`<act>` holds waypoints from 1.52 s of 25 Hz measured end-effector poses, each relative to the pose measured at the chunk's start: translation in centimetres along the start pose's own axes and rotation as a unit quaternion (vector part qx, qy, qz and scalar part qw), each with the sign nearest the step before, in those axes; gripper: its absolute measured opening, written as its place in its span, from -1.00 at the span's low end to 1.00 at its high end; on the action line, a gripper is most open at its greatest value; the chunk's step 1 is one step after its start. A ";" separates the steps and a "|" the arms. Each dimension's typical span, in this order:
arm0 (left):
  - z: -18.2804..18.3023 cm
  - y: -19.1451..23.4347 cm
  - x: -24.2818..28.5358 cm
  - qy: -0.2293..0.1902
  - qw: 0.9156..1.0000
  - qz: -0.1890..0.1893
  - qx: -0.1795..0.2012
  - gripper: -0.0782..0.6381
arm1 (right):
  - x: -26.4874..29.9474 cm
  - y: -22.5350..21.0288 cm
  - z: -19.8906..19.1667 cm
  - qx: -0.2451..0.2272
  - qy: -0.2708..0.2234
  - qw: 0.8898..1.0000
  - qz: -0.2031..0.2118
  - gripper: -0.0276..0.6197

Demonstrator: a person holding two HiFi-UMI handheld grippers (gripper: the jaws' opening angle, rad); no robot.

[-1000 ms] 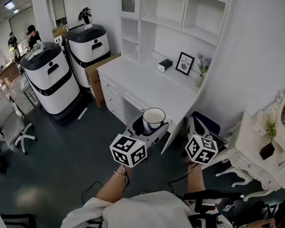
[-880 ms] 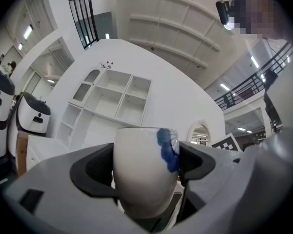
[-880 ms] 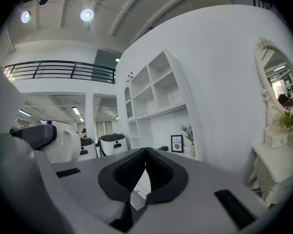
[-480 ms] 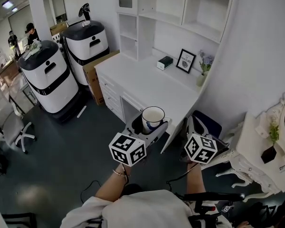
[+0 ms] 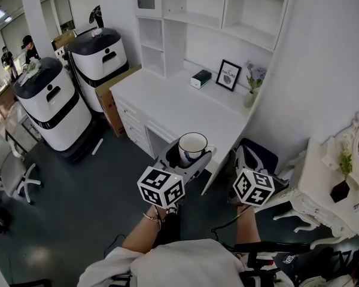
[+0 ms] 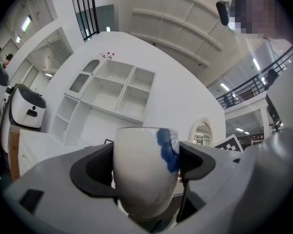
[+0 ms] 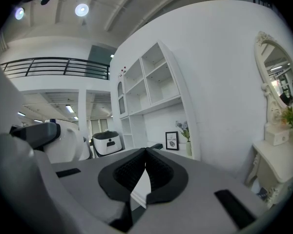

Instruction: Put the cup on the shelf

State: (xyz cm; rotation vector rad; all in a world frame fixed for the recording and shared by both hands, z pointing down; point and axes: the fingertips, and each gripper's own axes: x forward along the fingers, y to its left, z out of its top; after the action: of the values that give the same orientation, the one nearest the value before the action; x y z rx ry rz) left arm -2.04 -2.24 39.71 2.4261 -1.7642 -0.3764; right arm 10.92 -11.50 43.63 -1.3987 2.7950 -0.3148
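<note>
Cup (image 5: 193,145) — upright, clamped as before between the left gripper (image 6: 145,169) fingers, shelf (image 5: 197,21) now slightly nearer ahead of them — carry under way, placing not begun; right gripper (image 7: 145,167) fingers closed, empty.

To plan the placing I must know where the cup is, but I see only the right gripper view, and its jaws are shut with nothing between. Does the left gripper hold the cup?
Observer: Yes, the left gripper is shut on a white cup with a blue mark.
Operator: Is something inside it?
Observer: The head view looks into it: it is upright, and only its white inside shows.
Operator: Is it over the desk?
Observer: In the head view it shows at the near edge of the white desk, with the shelf unit beyond.
</note>
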 end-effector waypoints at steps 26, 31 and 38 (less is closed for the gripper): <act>5.2 14.5 16.1 0.002 0.997 -0.081 0.011 0.31 | 19.2 -2.2 6.2 0.002 -0.042 0.997 -0.065 -0.85; 5.6 16.8 18.3 0.005 0.996 -0.093 0.008 0.31 | 22.0 -2.7 6.7 0.002 -0.041 0.996 -0.079 -0.85; 5.2 19.9 21.0 0.014 0.994 -0.111 -0.001 0.31 | 25.6 -3.1 7.0 -0.006 -0.036 0.994 -0.101 -0.85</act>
State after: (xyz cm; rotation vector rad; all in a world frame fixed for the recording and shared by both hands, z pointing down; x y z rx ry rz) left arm -15.61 -28.18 36.74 2.6208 -1.4849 -0.3633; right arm -1.44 -34.78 39.56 -1.6638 2.6072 -0.2417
